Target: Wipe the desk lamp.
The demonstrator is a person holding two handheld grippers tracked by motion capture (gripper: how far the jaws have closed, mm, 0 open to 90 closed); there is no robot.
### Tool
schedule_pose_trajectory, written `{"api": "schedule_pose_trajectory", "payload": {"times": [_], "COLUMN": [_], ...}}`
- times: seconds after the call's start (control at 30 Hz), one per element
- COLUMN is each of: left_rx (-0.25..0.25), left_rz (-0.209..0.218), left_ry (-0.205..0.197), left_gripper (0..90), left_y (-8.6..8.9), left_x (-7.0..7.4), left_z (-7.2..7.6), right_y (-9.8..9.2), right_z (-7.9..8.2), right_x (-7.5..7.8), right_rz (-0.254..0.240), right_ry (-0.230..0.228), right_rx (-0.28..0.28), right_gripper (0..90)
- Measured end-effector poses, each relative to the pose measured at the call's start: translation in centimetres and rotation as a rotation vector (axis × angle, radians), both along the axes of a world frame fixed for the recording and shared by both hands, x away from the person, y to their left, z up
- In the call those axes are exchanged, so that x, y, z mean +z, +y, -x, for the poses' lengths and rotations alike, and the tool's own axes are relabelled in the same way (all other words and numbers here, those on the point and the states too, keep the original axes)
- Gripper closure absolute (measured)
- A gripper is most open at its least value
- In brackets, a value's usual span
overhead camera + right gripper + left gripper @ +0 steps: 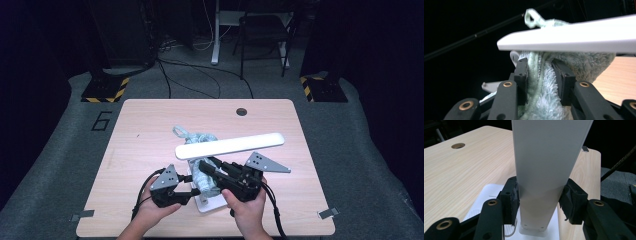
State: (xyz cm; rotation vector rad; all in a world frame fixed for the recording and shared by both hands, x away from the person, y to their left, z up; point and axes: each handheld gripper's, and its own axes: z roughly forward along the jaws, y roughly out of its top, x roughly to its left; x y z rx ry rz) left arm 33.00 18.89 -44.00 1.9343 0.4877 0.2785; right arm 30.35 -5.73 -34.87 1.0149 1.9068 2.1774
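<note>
Left gripper (192,192), near edge of the table (140,150), is clamping the white desk lamp's upright (541,202) just above its base (210,204), pads pressing both sides. Lamp head (230,145) is hanging flat over the table's middle. Right gripper (206,166) is pinching a bunched pale-green terry towel (544,100) just beneath the lamp head, towel lying against the upright.

Legible text, one item: I read a single dark numeral "6" (102,120) on the grey floor mat (60,150) left of the table (150,120). I find nothing else readable.
</note>
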Motion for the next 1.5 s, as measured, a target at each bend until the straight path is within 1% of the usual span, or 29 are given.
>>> {"api": "schedule_pose_trajectory", "payload": {"times": [0.03, 0.13, 0.33, 0.37, 0.43, 0.5, 0.53, 0.6, 0.63, 0.7, 0.73, 0.77, 0.83, 0.87, 0.9, 0.93, 0.97, 1.0, 1.03, 1.1, 1.13, 1.2, 1.27, 1.33, 1.37, 1.4, 1.43, 1.47, 1.5], "left_rx": [-0.009, -0.007, 0.002, 0.002, 0.01, 0.008, 0.008, 0.007, 0.005, 0.015, 0.015, 0.017, 0.01, 0.01, 0.006, 0.008, 0.008, 0.022, 0.022, 0.034, 0.034, 0.055, 0.049, 0.042, 0.04, 0.04, 0.038, 0.038, 0.039], "left_rz": [-0.008, -0.015, -0.013, -0.018, -0.019, -0.023, -0.023, -0.032, -0.044, -0.042, -0.042, -0.035, -0.016, -0.016, 0.004, -0.004, -0.004, -0.011, -0.008, -0.008, -0.008, -0.01, -0.018, -0.016, -0.018, -0.018, -0.019, -0.019, -0.02], "left_ry": [0.0, 0.0, 0.009, 0.008, 0.007, 0.009, 0.009, 0.012, 0.011, 0.0, 0.0, -0.007, -0.018, -0.018, -0.024, -0.024, -0.024, -0.028, -0.015, -0.012, -0.012, -0.018, -0.018, -0.017, -0.016, -0.016, -0.017, -0.017, -0.021], "left_gripper": [52.7, 52.8, 52.6, 52.6, 52.6, 52.6, 52.5, 52.5, 52.4, 52.1, 51.8, 51.0, 47.4, 46.1, 45.5, 45.6, 48.1, 48.1, 51.9, 52.2, 52.3, 52.2, 52.2, 52.3, 52.3, 52.3, 52.3, 52.3, 52.3], "left_y": [0.0, 0.0, -0.1, -0.1, 0.0, 0.0, 0.0, -0.1, -0.1, -0.3, -0.3, -0.4, -0.4, -0.4, -0.5, -0.6, -0.6, -0.6, -0.6, -0.7, -0.7, -1.1, -1.0, -1.0, -1.0, -1.0, -1.1, -1.1, -1.1], "left_x": [0.1, 0.1, 0.2, 0.2, 0.2, 0.3, 0.3, 0.4, 0.5, 0.5, 0.5, 0.5, 0.6, 0.6, 0.8, 0.8, 0.8, 0.7, 0.7, 0.7, 0.7, 0.7, 0.8, 0.7, 0.7, 0.7, 0.7, 0.7, 0.7], "left_z": [0.0, 0.0, 0.1, 0.1, 0.0, 0.0, 0.0, 0.1, 0.0, 0.1, 0.1, 0.1, 0.1, 0.1, 0.2, 0.2, 0.2, 0.2, 0.2, 0.2, 0.2, 0.3, 0.2, 0.2, 0.2, 0.2, 0.2, 0.2, 0.3], "right_y": [-0.3, -0.4, -0.3, -0.2, 0.2, 0.4, 0.4, 0.5, 0.6, 0.8, 0.8, 1.2, 1.8, 1.8, 2.7, 3.1, 3.1, 3.5, 3.7, 3.4, 3.4, 3.1, 3.1, 3.1, 3.0, 3.0, 2.9, 2.9, 2.6], "right_z": [-0.1, -0.3, -0.2, -0.2, 0.1, 0.1, 0.1, 0.1, 0.4, 0.7, 0.7, 1.3, 2.1, 2.1, 3.0, 3.5, 3.5, 4.0, 4.3, 4.5, 4.5, 4.6, 4.8, 4.9, 5.1, 5.1, 5.2, 5.2, 5.4], "right_x": [0.1, -0.1, -0.8, -0.9, -1.0, -1.0, -1.0, -0.9, -0.7, -0.5, -0.5, -0.3, -0.2, -0.2, -0.2, -0.1, -0.1, 0.0, 0.2, 0.9, 0.9, 1.3, 1.3, 1.2, 1.1, 1.1, 1.1, 1.1, 1.0], "right_rz": [-0.036, -0.053, -0.047, -0.042, -0.004, 0.011, 0.023, 0.038, 0.069, 0.119, 0.119, 0.183, 0.254, 0.254, 0.371, 0.427, 0.427, 0.465, 0.476, 0.451, 0.451, 0.45, 0.482, 0.489, 0.525, 0.525, 0.551, 0.551, 0.563], "right_ry": [0.006, 0.033, 0.037, 0.03, 0.009, 0.004, -0.019, -0.03, -0.047, -0.101, -0.101, -0.154, -0.205, -0.205, -0.325, -0.365, -0.365, -0.392, -0.419, -0.423, -0.423, -0.432, -0.463, -0.474, -0.511, -0.511, -0.538, -0.538, -0.549], "right_rx": [0.002, 0.021, 0.025, 0.023, 0.018, 0.027, 0.021, 0.017, 0.003, -0.023, -0.023, -0.054, -0.085, -0.085, -0.143, -0.174, -0.174, -0.193, -0.202, -0.211, -0.211, -0.239, -0.273, -0.288, -0.332, -0.332, -0.353, -0.353, -0.377], "right_gripper": [68.6, 68.8, 69.0, 69.0, 67.3, 65.6, 64.8, 64.4, 65.3, 69.3, 69.3, 71.9, 72.9, 72.9, 73.1, 73.3, 73.3, 73.4, 73.7, 74.4, 74.4, 75.2, 75.6, 75.7, 76.0, 76.0, 76.2, 76.2, 76.4]}}
